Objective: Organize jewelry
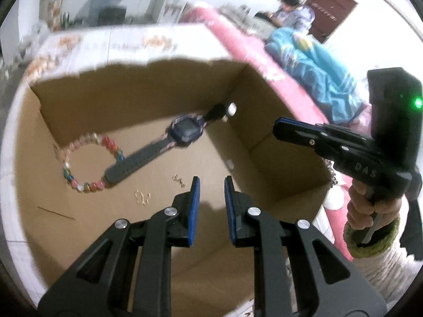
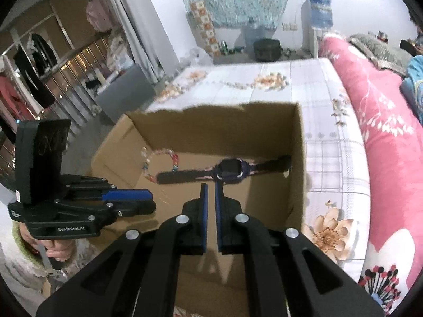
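Jewelry is lying on the floor of the cardboard box [image 1: 277,145] in the left wrist view: a dark watch [image 1: 185,132] with its strap flat, a bead bracelet [image 1: 90,163] touching the strap end, and small gold earrings [image 1: 142,198] just ahead of the left gripper [image 1: 211,182], whose jaws are standing a little apart with nothing between them. In the right wrist view the right gripper [image 2: 211,185] is hovering over the watch [image 2: 228,171] with jaws nearly together and empty. Judging from this, all pieces are light; the watch looks best pinched across its flexible strap, the bracelet [image 2: 158,163] will probably sag and roll, and the tiny earrings will likely slip.

Pink floral quilt [image 2: 391,142], blue blanket [image 1: 317,74], water dispenser [image 2: 318,23].
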The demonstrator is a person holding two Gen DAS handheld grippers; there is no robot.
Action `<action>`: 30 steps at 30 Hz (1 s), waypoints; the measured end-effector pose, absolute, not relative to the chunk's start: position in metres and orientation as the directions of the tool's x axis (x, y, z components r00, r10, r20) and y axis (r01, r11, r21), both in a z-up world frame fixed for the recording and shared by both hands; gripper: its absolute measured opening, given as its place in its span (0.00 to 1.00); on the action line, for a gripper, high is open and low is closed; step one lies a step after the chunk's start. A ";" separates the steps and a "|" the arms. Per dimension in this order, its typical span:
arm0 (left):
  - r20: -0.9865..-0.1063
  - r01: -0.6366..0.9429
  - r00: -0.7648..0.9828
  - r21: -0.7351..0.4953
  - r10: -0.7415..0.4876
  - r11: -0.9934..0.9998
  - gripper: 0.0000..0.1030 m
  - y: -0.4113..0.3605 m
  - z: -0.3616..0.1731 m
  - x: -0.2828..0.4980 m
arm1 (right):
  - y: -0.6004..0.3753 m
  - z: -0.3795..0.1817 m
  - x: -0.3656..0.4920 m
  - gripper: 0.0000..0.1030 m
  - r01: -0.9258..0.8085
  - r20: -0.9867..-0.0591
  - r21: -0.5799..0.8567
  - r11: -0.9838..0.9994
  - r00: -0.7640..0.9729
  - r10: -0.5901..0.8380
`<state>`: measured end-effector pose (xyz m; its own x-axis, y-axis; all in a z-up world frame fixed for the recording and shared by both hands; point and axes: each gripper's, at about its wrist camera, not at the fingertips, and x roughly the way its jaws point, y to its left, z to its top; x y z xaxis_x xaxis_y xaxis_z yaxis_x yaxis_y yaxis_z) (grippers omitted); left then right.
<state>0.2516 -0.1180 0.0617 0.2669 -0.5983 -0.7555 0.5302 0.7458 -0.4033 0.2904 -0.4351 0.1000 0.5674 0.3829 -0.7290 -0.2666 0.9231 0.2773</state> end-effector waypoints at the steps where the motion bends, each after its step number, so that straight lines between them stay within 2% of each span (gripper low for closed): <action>1: -0.740 0.548 0.293 -0.389 -0.605 0.741 0.19 -0.115 0.068 0.245 | -0.437 0.104 0.284 0.06 -0.269 -0.717 0.278 0.922 0.581 0.386; 4: -0.683 0.595 0.369 -0.348 -0.631 0.725 0.29 -0.101 0.087 0.216 | -0.446 0.119 0.254 0.07 -0.283 -0.658 0.294 0.913 0.633 0.408; 8: -0.621 0.645 0.423 -0.307 -0.661 0.700 0.38 -0.084 0.100 0.174 | -0.459 0.132 0.203 0.15 -0.283 -0.596 0.291 0.914 0.694 0.404; 11: -0.588 0.654 0.441 -0.306 -0.678 0.692 0.43 -0.068 0.102 0.144 | -0.465 0.133 0.163 0.23 -0.268 -0.576 0.268 0.926 0.726 0.376; 16: -0.560 0.675 0.440 -0.310 -0.703 0.669 0.50 -0.053 0.091 0.102 | -0.468 0.116 0.113 0.23 -0.232 -0.595 0.279 0.932 0.720 0.357; 21: -0.612 0.668 0.399 -0.317 -0.683 0.673 0.51 -0.059 0.055 0.078 | -0.461 0.066 0.100 0.23 -0.173 -0.678 0.333 0.927 0.639 0.363; 26: -0.693 0.691 0.415 -0.182 -0.590 0.700 0.50 -0.092 0.014 0.061 | -0.442 0.023 0.108 0.23 -0.131 -0.747 0.306 0.943 0.580 0.324; 30: -0.706 0.711 0.446 -0.094 -0.551 0.696 0.38 -0.116 0.000 0.061 | -0.426 -0.001 0.116 0.23 -0.122 -0.786 0.249 0.961 0.555 0.274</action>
